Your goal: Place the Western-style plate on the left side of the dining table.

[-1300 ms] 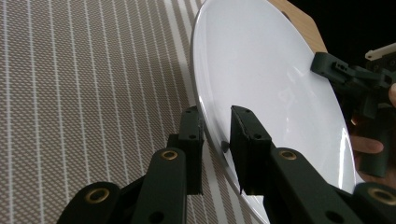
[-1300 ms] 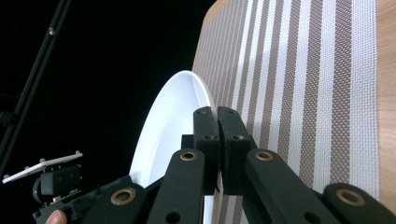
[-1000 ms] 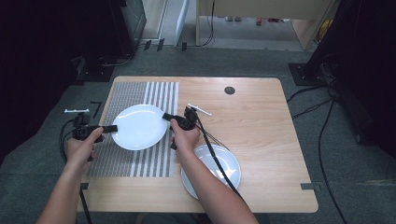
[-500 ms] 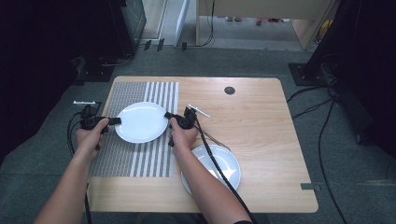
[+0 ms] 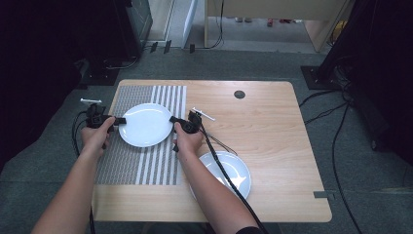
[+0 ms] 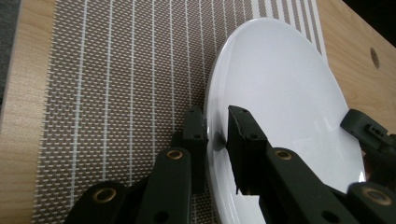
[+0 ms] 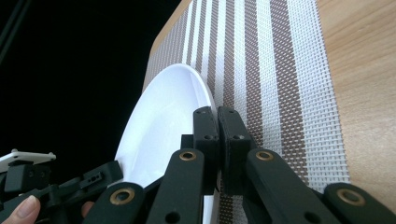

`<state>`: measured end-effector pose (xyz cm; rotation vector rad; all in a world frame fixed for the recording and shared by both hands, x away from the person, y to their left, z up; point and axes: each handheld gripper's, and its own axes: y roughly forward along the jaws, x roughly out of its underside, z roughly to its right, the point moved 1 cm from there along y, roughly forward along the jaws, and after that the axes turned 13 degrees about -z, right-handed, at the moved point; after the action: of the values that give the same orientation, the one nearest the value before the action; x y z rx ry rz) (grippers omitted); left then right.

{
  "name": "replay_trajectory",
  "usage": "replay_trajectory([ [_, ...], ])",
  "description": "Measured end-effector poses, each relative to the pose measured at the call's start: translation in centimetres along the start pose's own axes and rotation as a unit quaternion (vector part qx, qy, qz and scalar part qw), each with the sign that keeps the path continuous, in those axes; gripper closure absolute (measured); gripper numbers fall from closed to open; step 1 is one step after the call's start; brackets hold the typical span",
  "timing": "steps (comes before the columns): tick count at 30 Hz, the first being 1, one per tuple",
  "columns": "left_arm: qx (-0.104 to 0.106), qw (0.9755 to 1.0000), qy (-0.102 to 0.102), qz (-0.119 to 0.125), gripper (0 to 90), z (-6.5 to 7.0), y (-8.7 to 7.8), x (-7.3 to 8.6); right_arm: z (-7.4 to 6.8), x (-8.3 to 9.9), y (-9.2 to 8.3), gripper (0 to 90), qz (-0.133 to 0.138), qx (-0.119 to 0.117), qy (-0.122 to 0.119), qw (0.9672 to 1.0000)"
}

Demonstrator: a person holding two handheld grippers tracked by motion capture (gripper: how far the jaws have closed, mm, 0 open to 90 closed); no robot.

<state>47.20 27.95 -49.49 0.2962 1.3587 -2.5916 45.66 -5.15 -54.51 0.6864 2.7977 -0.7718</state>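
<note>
The plate (image 5: 144,125) looked like glazed white ceramic, smooth and glossy, with soft reflections across its face. The placemat (image 5: 141,161) under it was a coarse woven mesh, matt, in brown and white stripes. The table (image 5: 272,146) had a pale wood-grain top with a smooth, dull sheen. The left gripper (image 6: 215,135) and right gripper (image 7: 217,135) had matt black plastic jaws with brass-coloured metal rivets.

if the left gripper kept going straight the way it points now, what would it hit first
Probably the white plate itself: the left gripper is already clamped on its rim. Across the plate, the right gripper faces it on the opposite rim, so that would likely come next, though depth is hard to judge.
</note>
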Motion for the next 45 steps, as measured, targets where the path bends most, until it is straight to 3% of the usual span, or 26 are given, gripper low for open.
replay_trajectory([
  [7, -0.003, 1.0, -0.008, 0.001, 78.7, -0.2, 0.6, 0.0, 0.1, -0.1, 0.3, 87.9, 0.003, 0.014, 0.004, 0.9999],
  [15, -0.009, 0.9999, -0.014, -0.002, 78.2, -0.7, 1.0, 0.4, 0.1, 0.0, 0.5, 87.4, -0.009, 0.026, -0.016, 0.9995],
  [22, -0.017, 0.9998, -0.008, -0.001, 77.4, -0.5, 1.0, 0.4, 0.0, 0.1, 0.5, 83.6, -0.007, 0.028, -0.025, 0.9993],
  [25, -0.035, 0.9994, 0.005, 0.001, 76.6, -0.1, 1.1, 0.5, 0.0, 0.0, 0.5, 79.2, -0.006, 0.019, -0.023, 0.9995],
  [28, -0.061, 0.9979, 0.02, 0.008, 74.9, 0.5, 1.1, 0.6, -0.1, -0.1, 0.3, 73.2, 0.007, 0.032, -0.048, 0.9983],
  [30, -0.086, 0.9957, 0.026, 0.022, 65.6, 0.7, 0.9, 0.6, 0.1, -0.3, -0.1, 68.5, 0.017, 0.032, -0.054, 0.9979],
  [31, -0.084, 0.9957, 0.025, 0.028, 65.6, 0.8, 0.8, 0.6, 0.1, -0.3, -0.1, 68.5, 0.017, 0.032, -0.054, 0.9979],
  [32, -0.084, 0.9956, 0.025, 0.032, 61.6, 0.9, 0.7, 0.7, 0.2, -0.4, -0.3, 62.5, 0.013, 0.038, -0.062, 0.9972],
  [38, -0.103, 0.992, 0.054, 0.049, 53.9, 2.1, 0.0, 1.1, -0.4, -0.7, -1.1, 52.3, 0.006, 0.045, -0.086, 0.9953],
  [41, -0.108, 0.9904, 0.06, 0.064, 46.1, 2.7, -0.5, 1.4, -1.2, -0.9, -2.0, 46.1, 0.01, 0.065, -0.137, 0.9884],
  [42, -0.103, 0.9907, 0.057, 0.069, 46.1, 2.9, -0.7, 1.5, -1.2, -0.9, -2.0, 46.1, 0.01, 0.065, -0.137, 0.9884],
  [43, -0.098, 0.9909, 0.055, 0.074, 43.2, 3.0, -0.9, 1.6, -1.5, -1.0, -2.5, 41.7, 0.006, 0.074, -0.151, 0.9858],
  [45, -0.099, 0.9902, 0.052, 0.083, 38.2, 3.2, -1.1, 1.7, -1.7, -1.0, -2.8, 39.1, 0.004, 0.074, -0.154, 0.9852],
])
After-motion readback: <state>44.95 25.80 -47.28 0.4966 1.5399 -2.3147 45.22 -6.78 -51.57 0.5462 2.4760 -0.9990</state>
